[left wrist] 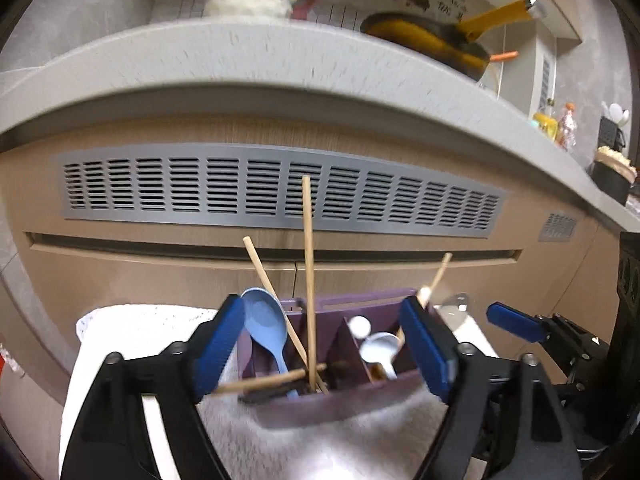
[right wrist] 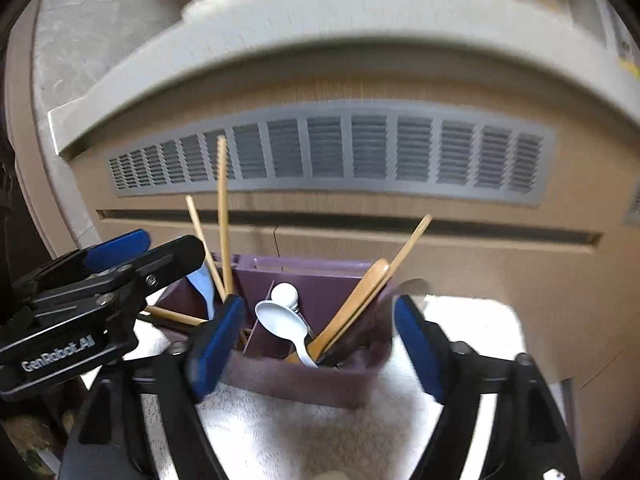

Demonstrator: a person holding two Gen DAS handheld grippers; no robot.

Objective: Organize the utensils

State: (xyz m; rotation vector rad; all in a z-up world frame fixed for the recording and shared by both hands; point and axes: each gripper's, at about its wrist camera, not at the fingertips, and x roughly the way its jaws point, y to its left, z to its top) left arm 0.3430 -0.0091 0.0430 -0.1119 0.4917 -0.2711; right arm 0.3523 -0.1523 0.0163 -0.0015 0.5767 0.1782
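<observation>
Left wrist view. Background: wood-tone cabinet front with a long grey slotted vent, under a grey stone counter edge; a yellow-handled pan sits on the counter. Below, a white terry towel (left wrist: 132, 332) covers the bench. Landmark: the purple plastic divided utensil holder (left wrist: 340, 404), standing on the towel. Its left compartment holds a pale blue plastic spoon (left wrist: 266, 326), bowl up, and two wooden chopsticks (left wrist: 308, 272) standing steeply. A third wooden chopstick (left wrist: 268, 382) lies nearly level across the holder's front-left corner, one end sticking out past the wall, so it is not seated. The right compartment holds a white plastic spoon (left wrist: 380, 350). The left gripper (left wrist: 324, 354) is just in front of the holder, jaws spread wide, nothing between the pads. The right gripper (left wrist: 516, 322) shows beside the holder's right end.

Right wrist view. Same cabinet and vent, blurred. The right gripper (right wrist: 320, 344) faces the holder (right wrist: 304, 380), jaws spread, empty. In the right compartment a wooden spoon (right wrist: 356, 304) and one more chopstick lean right beside the white spoon (right wrist: 280, 320). The left gripper (right wrist: 116, 256) is at the holder's left end.

Judgement: release step; both sets of jaws empty, utensils mostly sorted. Next move likely calls for pinching the level chopstick near its free end and tipping it upright into the left compartment without knocking its neighbours.
</observation>
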